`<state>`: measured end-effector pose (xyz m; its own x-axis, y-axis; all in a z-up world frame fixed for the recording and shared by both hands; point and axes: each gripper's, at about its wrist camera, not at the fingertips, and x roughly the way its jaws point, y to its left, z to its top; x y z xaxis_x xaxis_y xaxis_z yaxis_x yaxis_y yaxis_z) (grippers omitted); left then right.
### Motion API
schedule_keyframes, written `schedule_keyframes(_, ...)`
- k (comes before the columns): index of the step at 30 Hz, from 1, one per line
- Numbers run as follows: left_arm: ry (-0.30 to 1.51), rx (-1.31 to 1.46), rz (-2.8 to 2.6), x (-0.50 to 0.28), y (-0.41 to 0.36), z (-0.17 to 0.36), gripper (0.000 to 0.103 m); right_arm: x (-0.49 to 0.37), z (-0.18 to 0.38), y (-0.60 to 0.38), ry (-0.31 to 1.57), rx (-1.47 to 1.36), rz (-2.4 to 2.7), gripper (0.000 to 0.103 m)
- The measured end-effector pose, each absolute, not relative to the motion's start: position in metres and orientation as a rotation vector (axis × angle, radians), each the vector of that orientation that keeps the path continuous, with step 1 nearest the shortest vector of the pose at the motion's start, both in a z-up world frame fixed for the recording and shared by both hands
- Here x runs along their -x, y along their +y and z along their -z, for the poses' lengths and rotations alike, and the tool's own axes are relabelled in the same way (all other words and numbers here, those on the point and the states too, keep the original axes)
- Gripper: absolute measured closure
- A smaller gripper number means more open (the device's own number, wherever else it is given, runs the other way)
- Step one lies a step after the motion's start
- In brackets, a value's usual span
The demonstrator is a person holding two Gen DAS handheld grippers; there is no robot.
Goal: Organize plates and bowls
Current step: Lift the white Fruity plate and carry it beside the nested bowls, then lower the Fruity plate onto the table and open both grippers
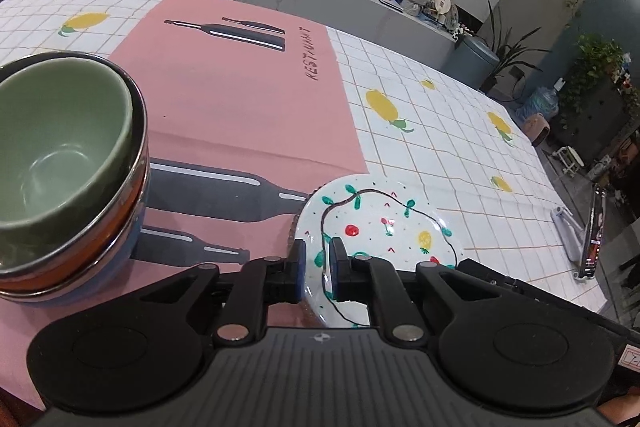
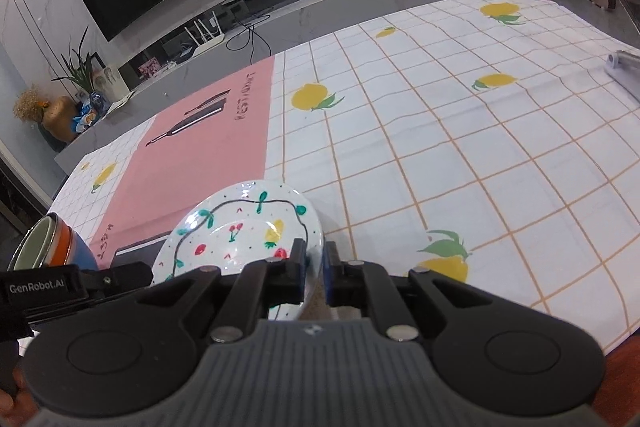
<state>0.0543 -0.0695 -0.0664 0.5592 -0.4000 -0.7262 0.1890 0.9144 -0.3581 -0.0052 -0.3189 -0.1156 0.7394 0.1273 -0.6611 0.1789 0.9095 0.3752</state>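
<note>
Both our left gripper [image 1: 317, 269] and right gripper [image 2: 316, 267] pinch the white fruit-painted ceramic plate [image 1: 384, 219]; next we judge where it belongs, right of the stacked bowls [image 1: 68, 171].

We see a glossy white glazed ceramic plate [image 1: 384, 223] painted with fruit, its rim catching highlights. The smooth green glazed bowl [image 1: 52, 147] sits in a shiny metal-rimmed orange bowl [image 1: 120, 223]. Beneath lie a matt pink printed cloth placemat [image 1: 240, 99] and a creased white checked tablecloth [image 2: 460, 155]. The gripper bodies look like matt black plastic.
</note>
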Motion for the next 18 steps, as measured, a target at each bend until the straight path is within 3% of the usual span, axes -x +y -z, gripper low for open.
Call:
schedule_keyframes(6,0.905,0.243,0.315,-0.055,-0.065,0.068,0.071,0.006,0.114,-0.312,0.735,-0.391,0.033,0.097)
schedule_keyframes(8,0.918,0.26,0.315,-0.056,-0.063,0.069,0.057,0.005,0.113,-0.308,0.734,-0.362,0.034,0.097)
schedule_keyframes(13,0.931,0.316,0.334,-0.056,-0.059,0.074,0.056,0.009,0.108,-0.313,0.706,-0.384,0.041,0.093)
schedule_keyframes(16,0.944,0.356,0.355,-0.055,-0.057,0.077,0.069,0.011,0.108,-0.316,0.698,-0.404,0.054,0.093)
schedule_keyframes(18,0.953,0.363,0.359,-0.055,-0.058,0.078,0.069,0.01,0.109,-0.318,0.701,-0.435,0.047,0.094)
